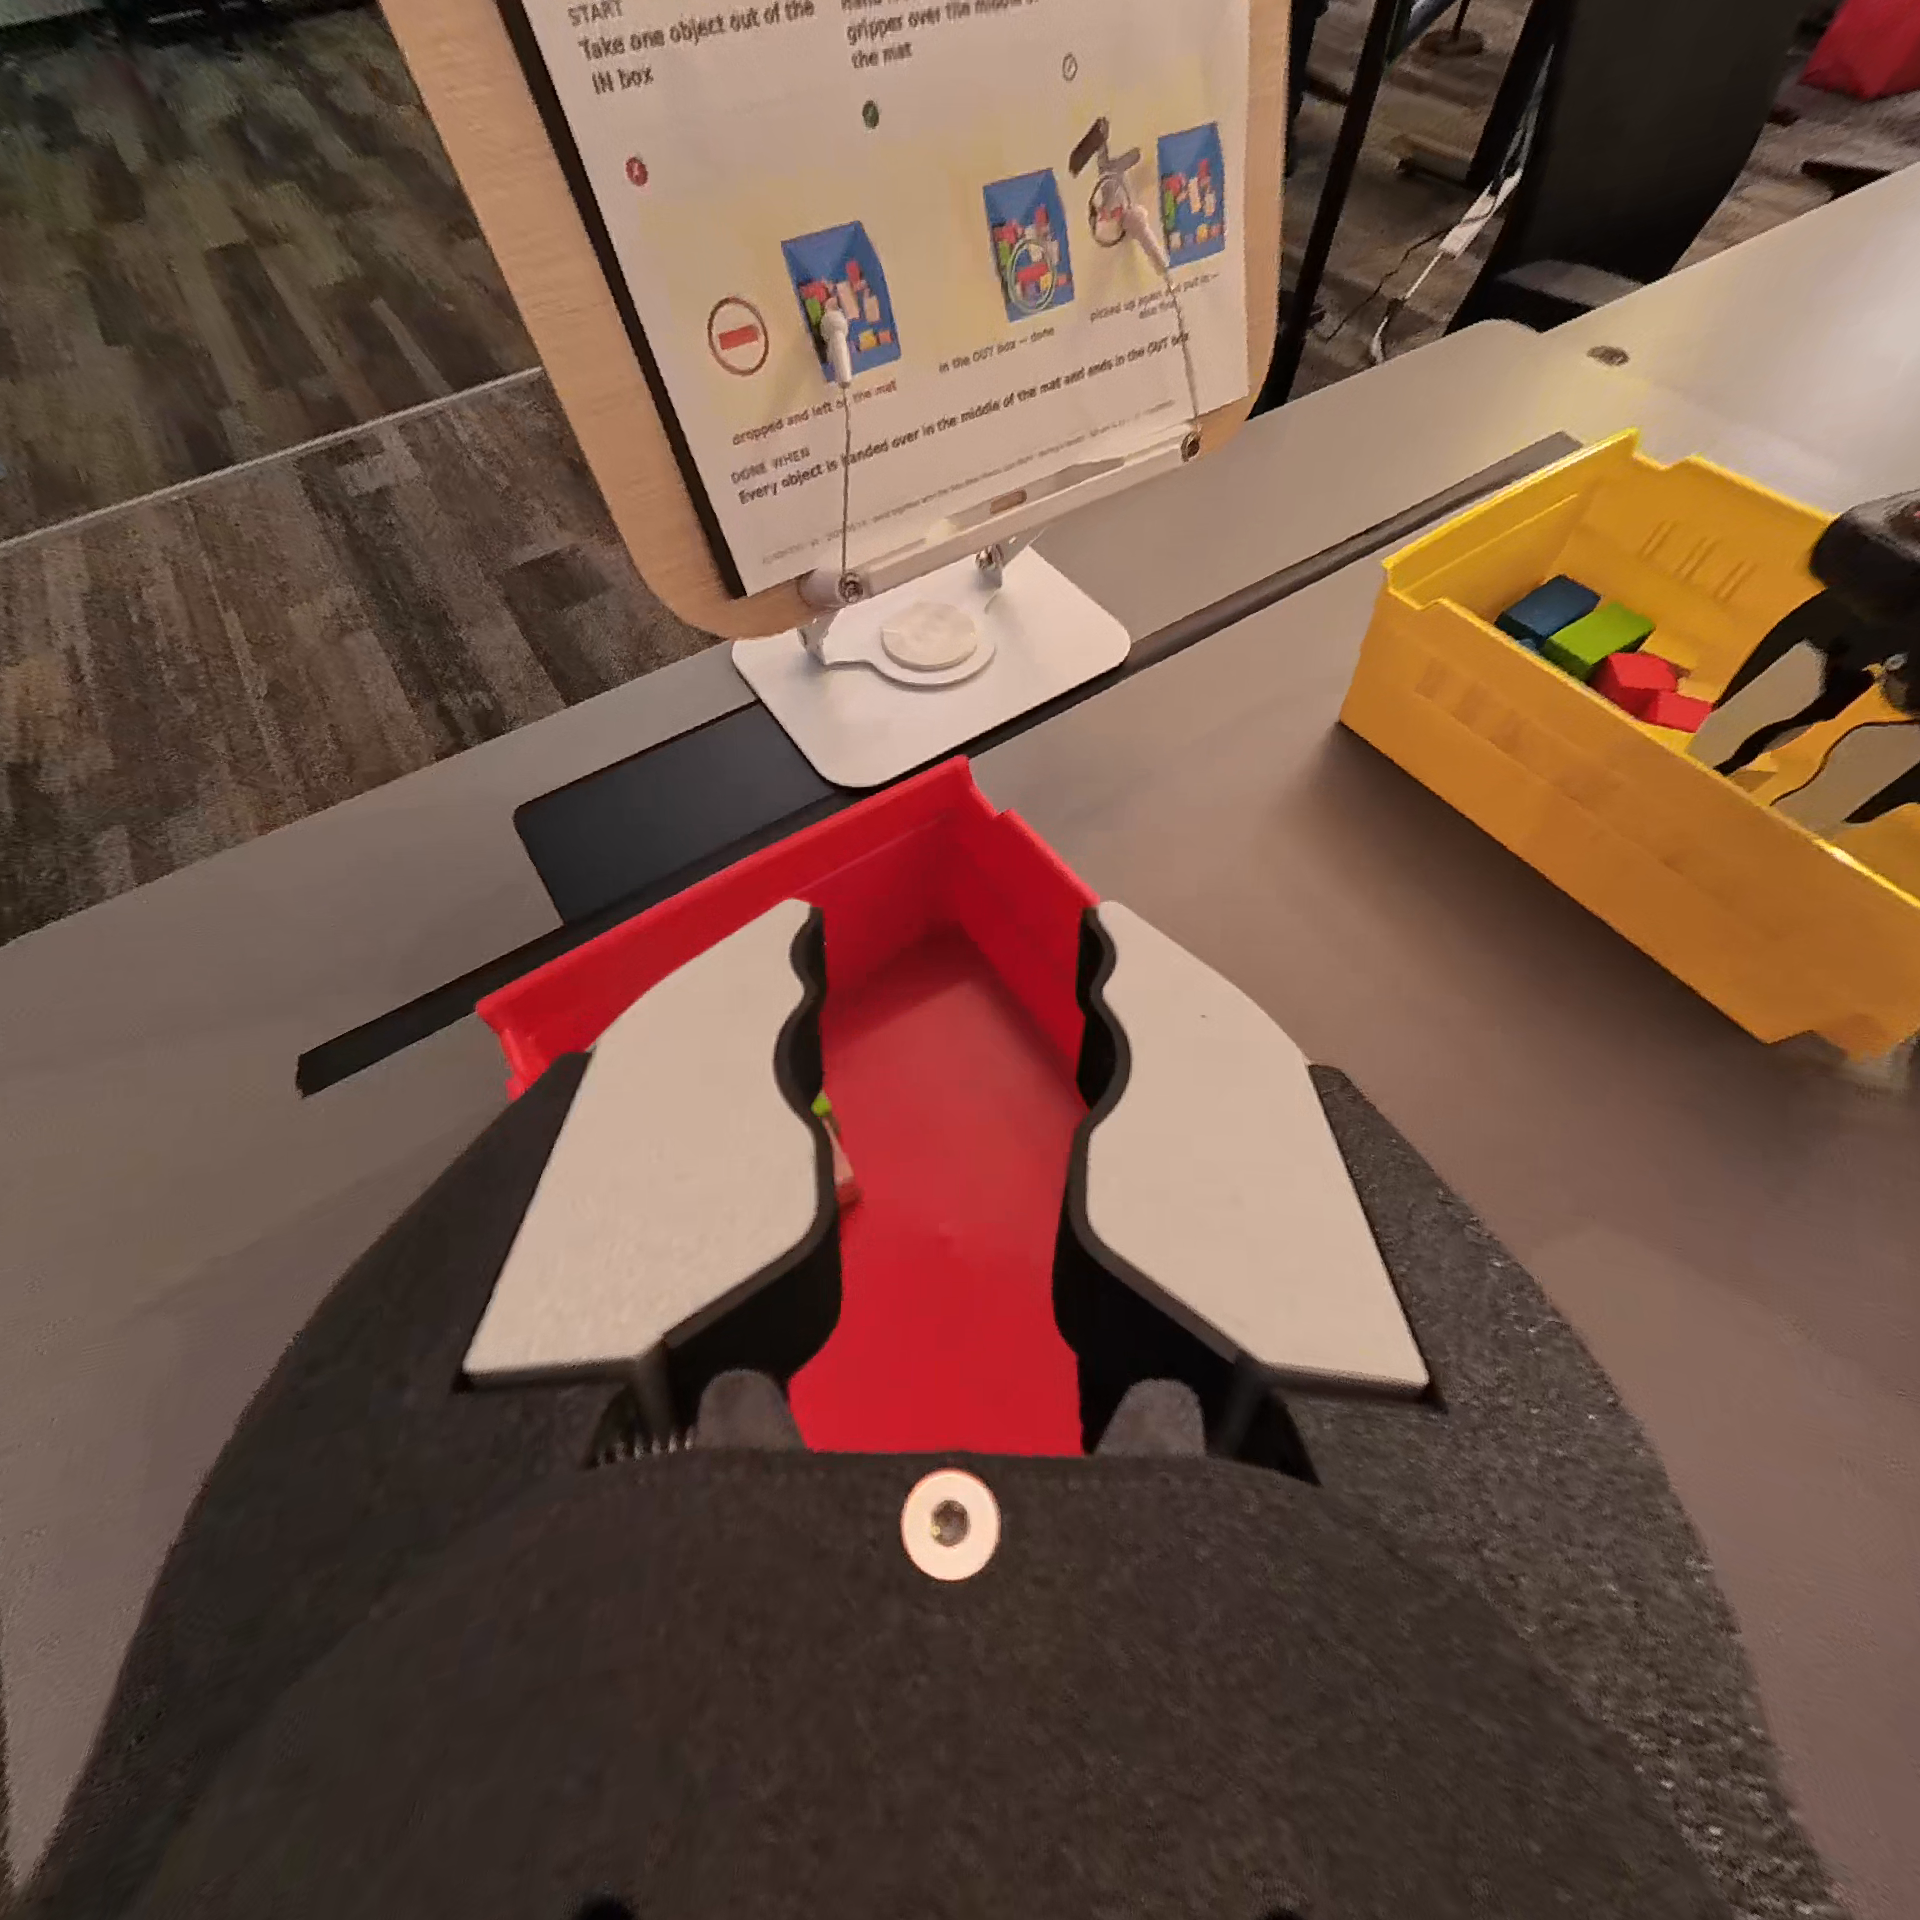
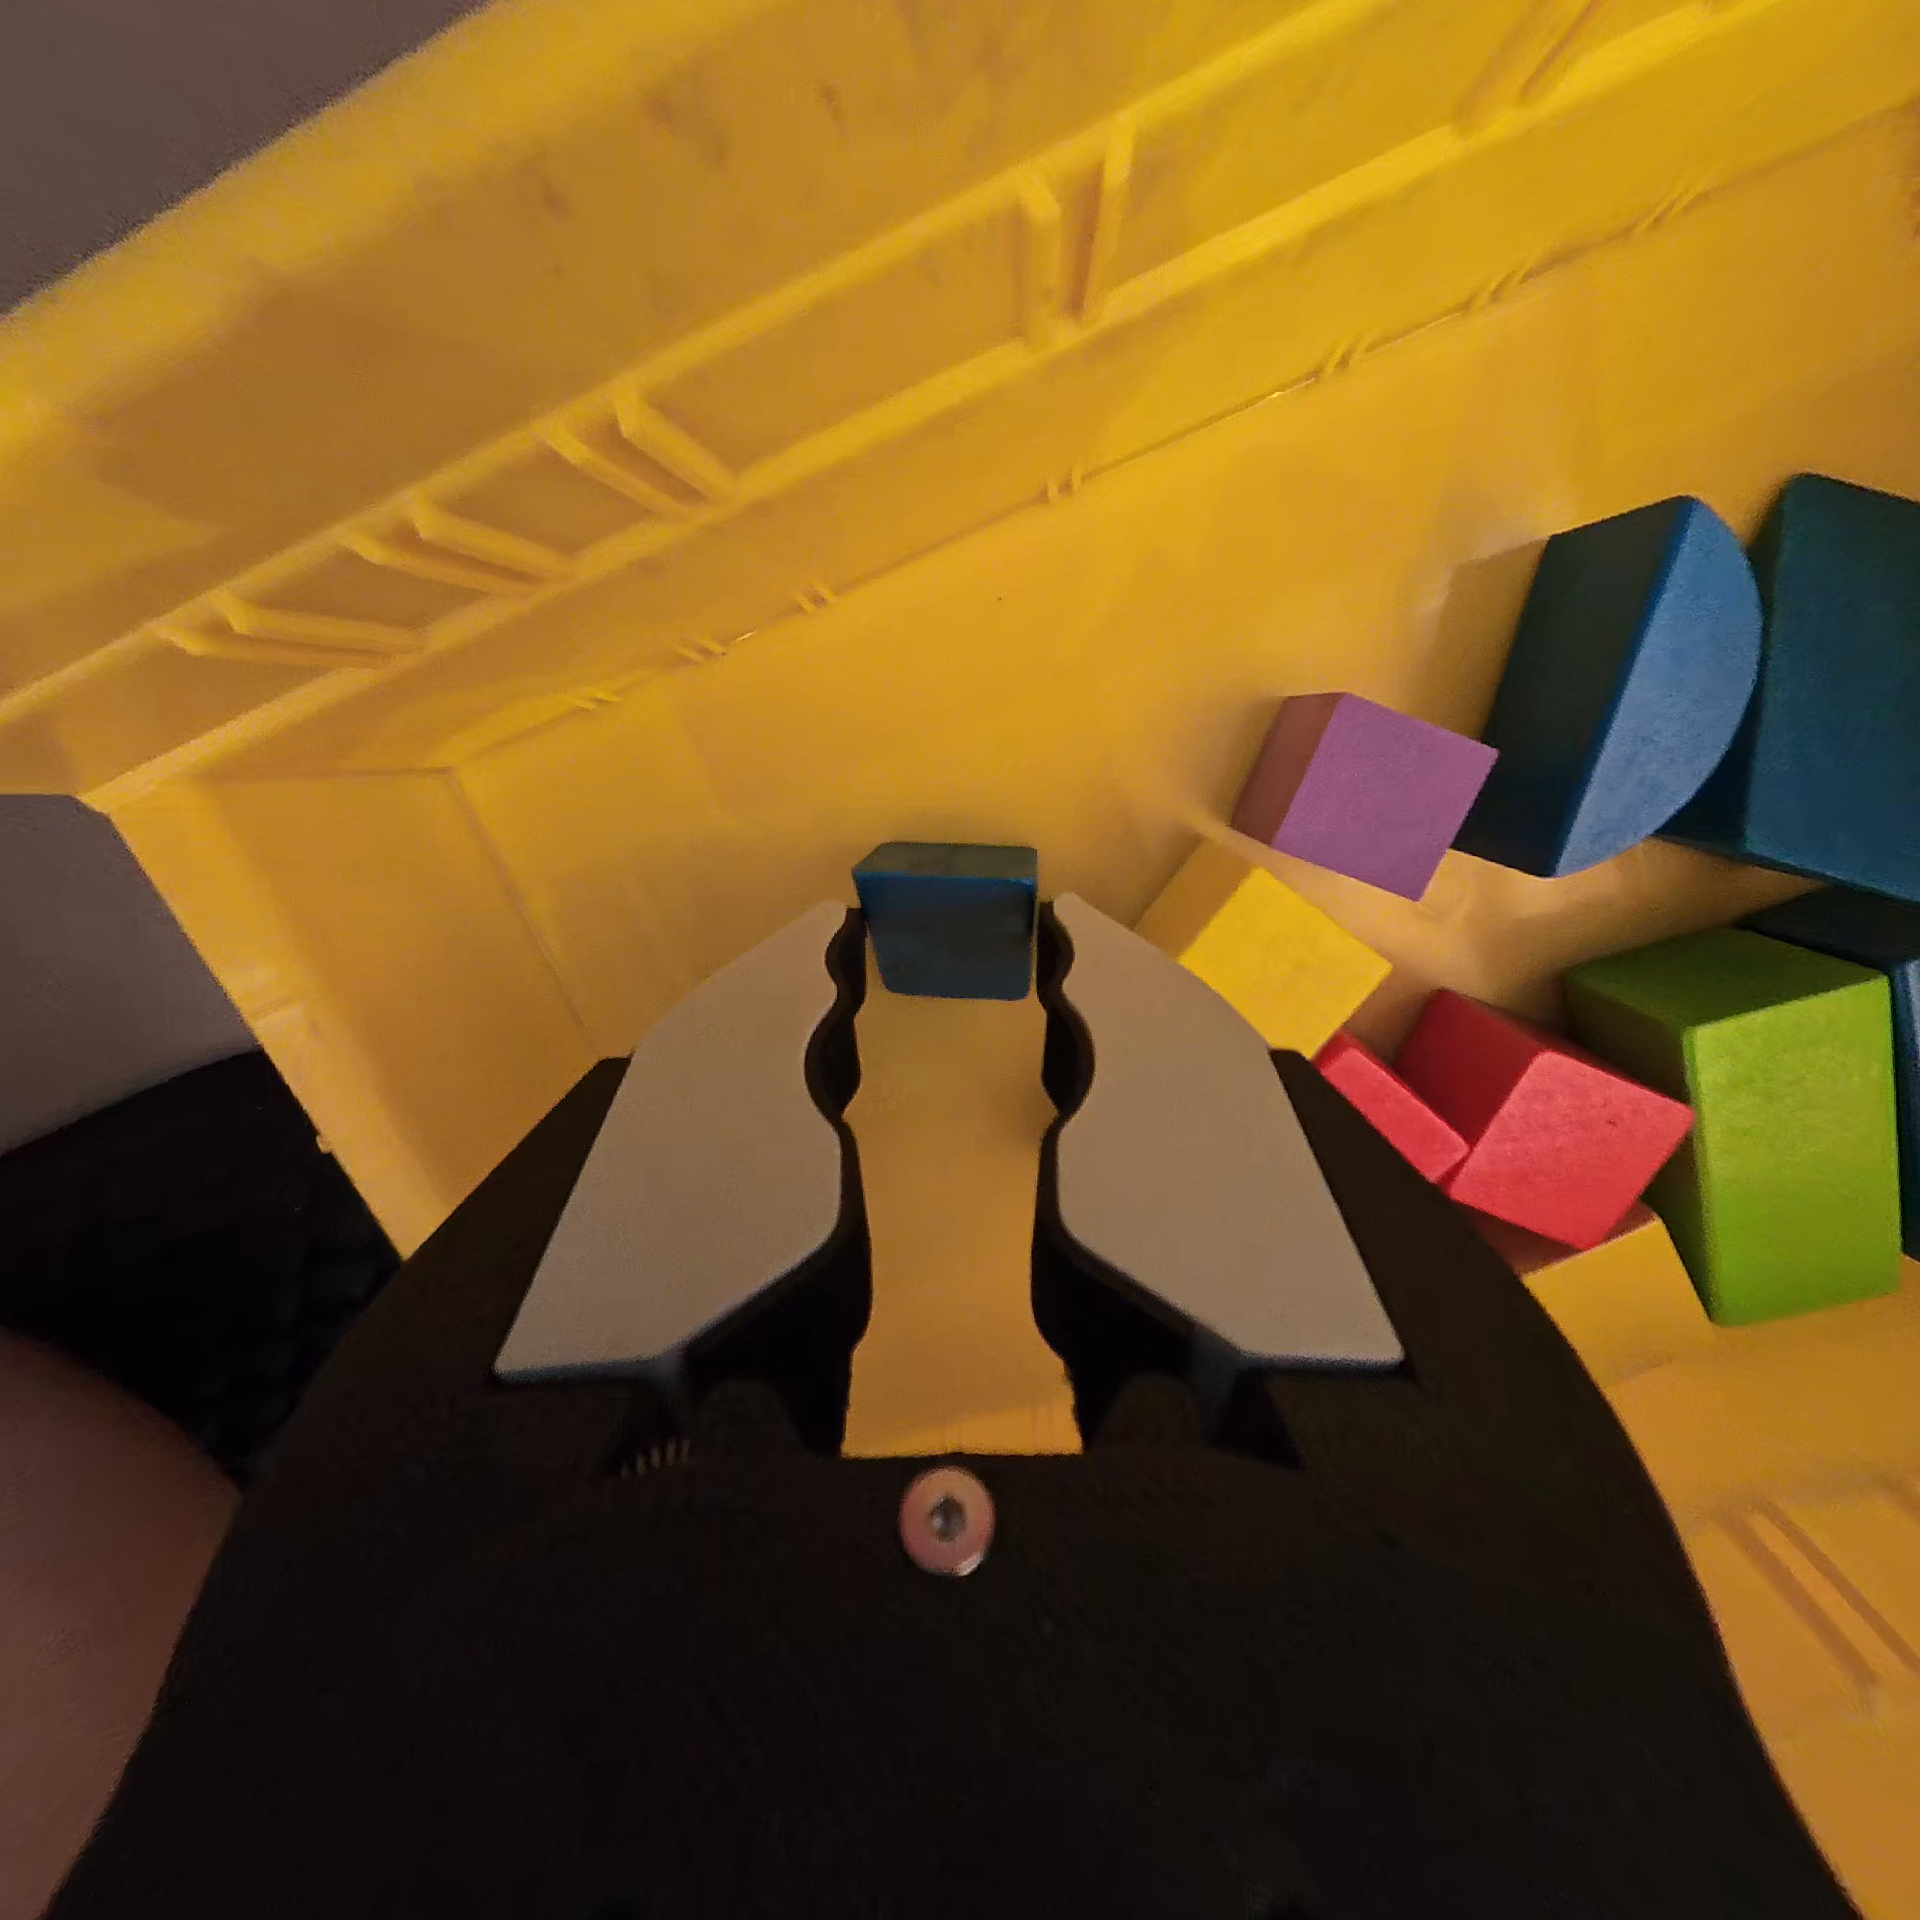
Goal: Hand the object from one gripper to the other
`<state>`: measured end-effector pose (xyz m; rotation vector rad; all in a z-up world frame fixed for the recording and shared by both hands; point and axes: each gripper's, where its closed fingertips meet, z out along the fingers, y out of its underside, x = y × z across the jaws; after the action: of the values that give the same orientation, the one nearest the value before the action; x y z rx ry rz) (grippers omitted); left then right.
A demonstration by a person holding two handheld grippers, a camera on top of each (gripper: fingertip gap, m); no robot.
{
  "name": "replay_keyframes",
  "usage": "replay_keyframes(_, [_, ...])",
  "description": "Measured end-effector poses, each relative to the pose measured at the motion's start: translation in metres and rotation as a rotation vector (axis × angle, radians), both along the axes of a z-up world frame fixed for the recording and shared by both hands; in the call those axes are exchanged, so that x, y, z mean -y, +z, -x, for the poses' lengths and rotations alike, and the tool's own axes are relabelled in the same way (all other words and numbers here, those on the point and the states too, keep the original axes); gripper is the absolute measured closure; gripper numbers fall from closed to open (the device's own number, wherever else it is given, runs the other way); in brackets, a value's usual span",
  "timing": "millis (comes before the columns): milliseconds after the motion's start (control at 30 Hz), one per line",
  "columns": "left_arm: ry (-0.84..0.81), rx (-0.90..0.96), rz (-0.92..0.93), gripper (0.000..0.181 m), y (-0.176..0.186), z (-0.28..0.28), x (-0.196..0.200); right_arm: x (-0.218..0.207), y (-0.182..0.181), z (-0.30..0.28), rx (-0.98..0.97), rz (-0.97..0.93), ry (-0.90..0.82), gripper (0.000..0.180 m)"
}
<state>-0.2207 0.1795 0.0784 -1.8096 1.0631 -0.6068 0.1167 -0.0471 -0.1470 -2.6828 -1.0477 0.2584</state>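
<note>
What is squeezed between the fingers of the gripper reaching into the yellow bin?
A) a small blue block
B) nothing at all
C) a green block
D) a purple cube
A: in the right wrist view, the right gripper has its fingertips closed on a small blue block inside the yellow bin.

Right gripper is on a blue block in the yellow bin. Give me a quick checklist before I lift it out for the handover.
1. Small blue block sits between the right gripper tips: ok.
2. Grip firm enough to lift: cannot tell; only the tips hold it.
3. Neighbouring purple cube and yellow block stand apart from the fingers: ok.
4. Left gripper open and empty: ok.
5. Left gripper at the handover spot: not ok; it hangs over the red bin.
</note>
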Motion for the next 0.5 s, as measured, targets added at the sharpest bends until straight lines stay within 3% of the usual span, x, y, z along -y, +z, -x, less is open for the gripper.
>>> replay_keyframes(133, [0.043,-0.133,0.111,0.134,-0.031,0.011,-0.004,-0.002,0.017,-0.001,-0.008,-0.064,-0.015,0.146])
replay_keyframes(300, [0.144,-0.393,0.328,0.136,-0.098,0.024,-0.015,-0.006,0.051,-0.003,0.003,-0.214,-0.023,0.142])
replay_keyframes(400, [0.166,-0.447,0.433,0.134,-0.128,0.016,-0.023,-0.003,0.062,-0.003,0.025,-0.252,-0.016,0.139])
replay_keyframes(500, [0.258,-0.573,0.463,0.116,-0.157,0.025,-0.036,-0.002,0.065,-0.001,0.042,-0.261,-0.003,0.139])
